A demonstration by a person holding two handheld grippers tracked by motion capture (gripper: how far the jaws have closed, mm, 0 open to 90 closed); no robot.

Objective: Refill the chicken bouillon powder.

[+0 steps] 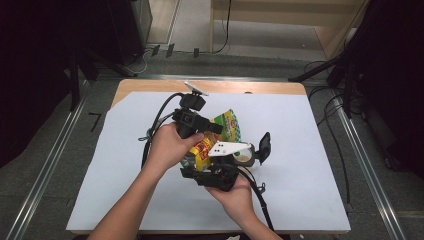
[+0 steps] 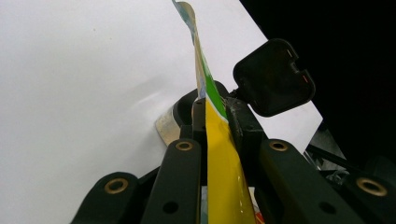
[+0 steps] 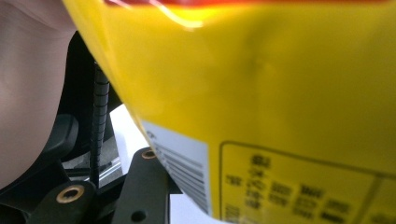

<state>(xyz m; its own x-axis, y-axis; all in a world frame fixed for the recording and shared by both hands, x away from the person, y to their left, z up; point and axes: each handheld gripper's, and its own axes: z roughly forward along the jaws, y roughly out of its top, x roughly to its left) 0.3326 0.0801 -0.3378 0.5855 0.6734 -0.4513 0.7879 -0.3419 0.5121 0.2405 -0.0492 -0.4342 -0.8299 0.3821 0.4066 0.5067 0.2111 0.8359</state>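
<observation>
A yellow and green snack bag [image 1: 227,125] hangs above the white sheet between the two hand-held grippers. My left gripper [image 1: 216,128] comes in from the bag's left and is shut on its thin sealed edge [image 2: 217,140], which stands up between the jaws. My right gripper [image 1: 207,162] sits under the bag with its grey plate [image 1: 227,148] on top. The bag's printed back [image 3: 280,116] lies pressed between that gripper's jaws and hides their tips. Just right of the bag stands a round dark container [image 1: 243,156] with a black flap lid [image 1: 264,147] raised.
A white sheet [image 1: 300,200] covers most of the wooden table [image 1: 145,86]. A small white card-like thing [image 1: 196,88] lies at the far edge. Gripper cables [image 1: 155,125] trail over the sheet. Metal rails [image 1: 370,165] run along the floor on both sides.
</observation>
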